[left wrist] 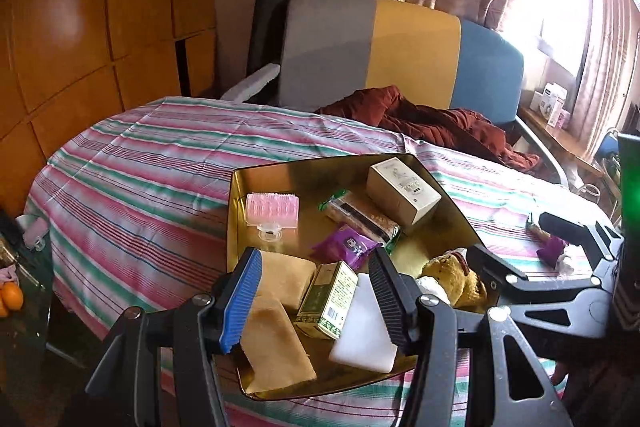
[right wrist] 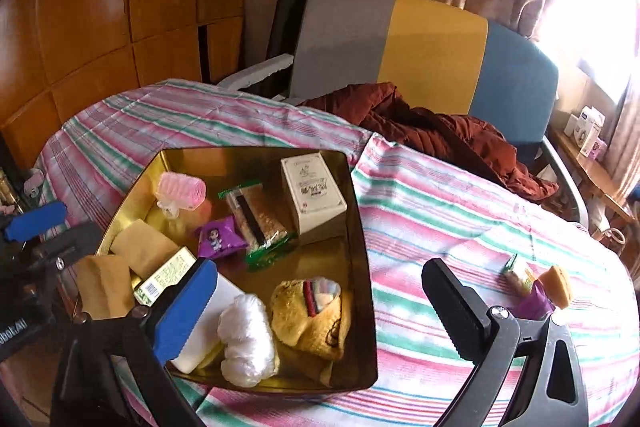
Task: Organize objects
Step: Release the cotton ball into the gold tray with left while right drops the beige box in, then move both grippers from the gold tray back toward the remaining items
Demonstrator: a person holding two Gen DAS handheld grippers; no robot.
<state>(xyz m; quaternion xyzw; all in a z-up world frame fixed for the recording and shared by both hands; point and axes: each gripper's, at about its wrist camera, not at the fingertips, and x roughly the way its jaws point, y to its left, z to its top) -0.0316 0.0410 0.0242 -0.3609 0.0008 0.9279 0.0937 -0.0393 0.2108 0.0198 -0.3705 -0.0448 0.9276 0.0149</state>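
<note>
A: Left wrist view. What is shown between the jaws of the left gripper point(left wrist: 316, 301)?

B: The jaws are seen partly open, nothing being pressed by either pad. Behind them a gold tray point(left wrist: 236, 211) is set on the striped cloth point(left wrist: 140, 155) of the worktop. In the near part of the tray a green box point(left wrist: 328, 301) lies tilted, flanked by a tan sponge point(left wrist: 276, 351) and a white block point(left wrist: 362, 327). Farther back a pink hair roller point(left wrist: 273, 213), a purple packet point(left wrist: 346, 245), a wrapped snack bar point(left wrist: 360, 217) and a cream box point(left wrist: 402, 193) are seen. A yellow plush toy point(left wrist: 454, 277) is lodged at the tray's right edge. The right gripper is seen at the right of the frame, over the cloth.

A: Right wrist view. How is the right gripper point(right wrist: 320, 311) held?

B: It is spread to its widest and nothing is gripped. Its blue-padded finger is seen in front of the white block point(right wrist: 208, 331), its black finger in front of bare cloth beyond the tray's right rim point(right wrist: 366, 267). Between the fingers a white bundle point(right wrist: 246, 341) and the plush toy point(right wrist: 312, 319) are seen inside the tray. Outside the tray, on the cloth at the right, a small cluster of items point(right wrist: 536, 285) is left well apart from it. A red-brown blanket point(right wrist: 432, 135) is heaped at the far side.
</note>
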